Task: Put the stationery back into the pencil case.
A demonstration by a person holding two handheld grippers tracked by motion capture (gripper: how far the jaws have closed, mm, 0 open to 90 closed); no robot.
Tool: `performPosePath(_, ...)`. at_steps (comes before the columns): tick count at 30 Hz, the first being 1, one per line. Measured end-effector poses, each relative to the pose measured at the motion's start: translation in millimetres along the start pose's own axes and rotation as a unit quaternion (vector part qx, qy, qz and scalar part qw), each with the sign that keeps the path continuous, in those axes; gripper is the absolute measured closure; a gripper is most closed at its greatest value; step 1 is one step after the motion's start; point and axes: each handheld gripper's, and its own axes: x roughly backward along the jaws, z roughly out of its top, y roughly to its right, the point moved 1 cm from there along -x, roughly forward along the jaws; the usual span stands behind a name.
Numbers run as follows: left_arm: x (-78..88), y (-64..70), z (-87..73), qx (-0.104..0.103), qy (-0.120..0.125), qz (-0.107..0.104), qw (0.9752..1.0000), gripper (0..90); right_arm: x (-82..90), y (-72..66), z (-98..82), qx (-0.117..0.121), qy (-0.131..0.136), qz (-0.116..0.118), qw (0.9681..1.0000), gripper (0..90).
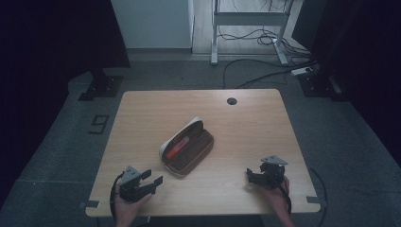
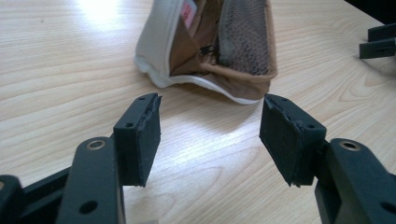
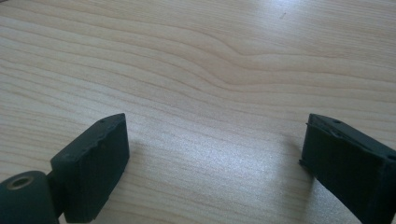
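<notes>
While the left gripper (image 1: 152,183) hangs low over the table's (image 1: 142,113) near edge at about seven o'clock, its jaws stand apart with nothing between them, aimed at the open pencil case (image 2: 210,46) just ahead. Farther right, at five o'clock, the right gripper (image 1: 255,176) rests wide open and empty. The case lies mid-table, lid flapped back, an orange pen (image 1: 178,147) inside. A good approach probably comes in level, straddling the brown near rim squarely before closing.

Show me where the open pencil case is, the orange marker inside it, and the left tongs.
pencil case (image 1: 195,152): high view, on its brown inner lining.
orange marker (image 1: 177,148): high view, on the middle of its barrel.
left tongs (image 2: 210,140): left gripper view, midway between the two black tips.
</notes>
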Motion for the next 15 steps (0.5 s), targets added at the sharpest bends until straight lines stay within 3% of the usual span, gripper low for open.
performPosePath(15, -3.6, 3.2, -0.8, -0.009, -0.005, -0.01, 0.9999, 38.7, -0.3, 0.6, 0.4, -0.001, 0.001, 0.0, 1.0, 8.0)
